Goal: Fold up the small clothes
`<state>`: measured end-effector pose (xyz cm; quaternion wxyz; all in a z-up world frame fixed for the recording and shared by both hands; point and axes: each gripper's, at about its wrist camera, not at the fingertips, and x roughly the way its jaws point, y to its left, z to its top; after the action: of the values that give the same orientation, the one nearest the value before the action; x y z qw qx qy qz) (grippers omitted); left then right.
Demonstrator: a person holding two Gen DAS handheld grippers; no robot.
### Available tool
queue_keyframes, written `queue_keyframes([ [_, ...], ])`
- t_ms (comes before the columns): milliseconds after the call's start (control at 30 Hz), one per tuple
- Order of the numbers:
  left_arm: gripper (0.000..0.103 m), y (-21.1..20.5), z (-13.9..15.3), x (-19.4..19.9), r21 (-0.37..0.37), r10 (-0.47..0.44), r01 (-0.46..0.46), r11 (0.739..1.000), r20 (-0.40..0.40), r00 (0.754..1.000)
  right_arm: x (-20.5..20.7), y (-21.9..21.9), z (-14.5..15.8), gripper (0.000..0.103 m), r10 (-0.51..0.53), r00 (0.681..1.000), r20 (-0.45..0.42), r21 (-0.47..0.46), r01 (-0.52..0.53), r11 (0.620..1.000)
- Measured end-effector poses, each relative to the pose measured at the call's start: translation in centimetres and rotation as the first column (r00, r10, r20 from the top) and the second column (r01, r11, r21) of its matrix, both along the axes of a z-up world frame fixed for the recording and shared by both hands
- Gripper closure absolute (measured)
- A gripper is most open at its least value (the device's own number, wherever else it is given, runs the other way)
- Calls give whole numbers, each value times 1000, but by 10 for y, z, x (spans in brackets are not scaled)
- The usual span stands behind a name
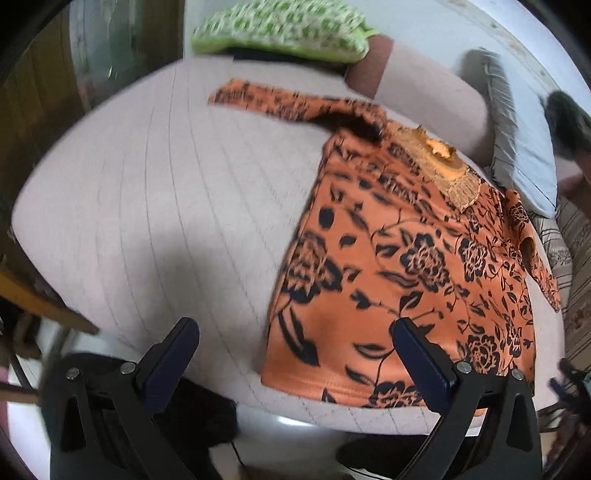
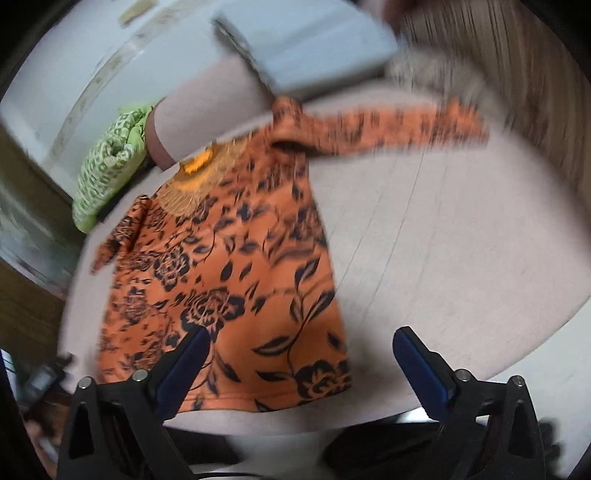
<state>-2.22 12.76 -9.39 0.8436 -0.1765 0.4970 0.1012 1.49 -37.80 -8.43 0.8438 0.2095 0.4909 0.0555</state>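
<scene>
- Right now both grippers hang spread wide and hold nothing: the left gripper (image 1: 295,325) hovers above the near hem of the orange top (image 1: 406,266), one finger over the bare bedcover (image 1: 147,192), the other over the cloth; the right gripper (image 2: 301,334) likewise straddles the top's near right corner.
- Spread flat on the bedcover, the top lies with its hem near and collar far; one sleeve (image 1: 266,98) stretches out to the far left, the other sleeve (image 2: 388,127) to the far right.
- Likely trouble: with the hem so close to the near edge of the bed, a shallow pinch may catch only the upper layer, so the fold drags crooked or the top slides off.
- A finger could also bite the bedcover together with the cloth and bunch both.
- Hard to make out: both views blur, the right sleeve most of all, so its cuff is unclear.
- Farther off, a green pillow (image 1: 284,29) and a grey pillow (image 1: 517,155) are partly cut off; the floor below stays dark.
</scene>
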Motion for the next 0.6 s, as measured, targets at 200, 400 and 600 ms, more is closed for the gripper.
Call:
queue_keyframes([
  [200,5,2,-25,-1,-42,-4,2,999,-52,999,11,-9,-44,17,1,994,-106,135,13,991],
  [400,83,1,-49,2,-71,-18,9,997,-135,991,18,8,-63,69,39,985,-168,95,-24,995],
  [600,97,2,9,-28,-16,30,-29,999,75,997,16,9,-40,98,68,991,-112,101,-57,993],
])
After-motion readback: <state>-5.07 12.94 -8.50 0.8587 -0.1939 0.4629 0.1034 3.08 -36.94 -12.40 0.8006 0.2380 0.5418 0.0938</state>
